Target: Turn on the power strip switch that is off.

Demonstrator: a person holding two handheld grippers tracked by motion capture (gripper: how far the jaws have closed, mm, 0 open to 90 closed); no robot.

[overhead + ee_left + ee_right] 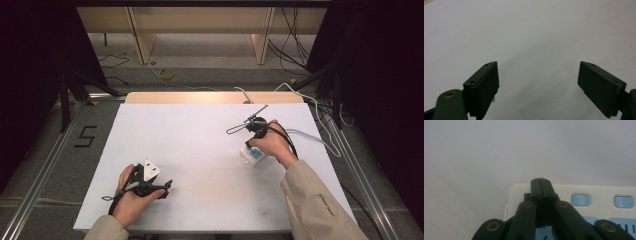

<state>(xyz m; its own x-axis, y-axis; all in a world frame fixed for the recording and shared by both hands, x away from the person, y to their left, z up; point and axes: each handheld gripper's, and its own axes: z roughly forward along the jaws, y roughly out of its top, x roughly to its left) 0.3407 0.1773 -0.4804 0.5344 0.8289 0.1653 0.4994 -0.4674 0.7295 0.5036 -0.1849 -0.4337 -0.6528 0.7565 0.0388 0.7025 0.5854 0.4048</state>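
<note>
White power strip [251,155] with blue buttons lies right of centre on the tabletop [200,150], directly beneath the right tongs [540,180], which are pressed fully together and hold nothing. Left tongs [539,82] gape wide, well apart at the near left. Its length is hidden under the hand; the long axis is unclear.

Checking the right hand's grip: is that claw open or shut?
Shut: the right claw has both jaws pressed together, nothing between, above the white power strip.
</note>
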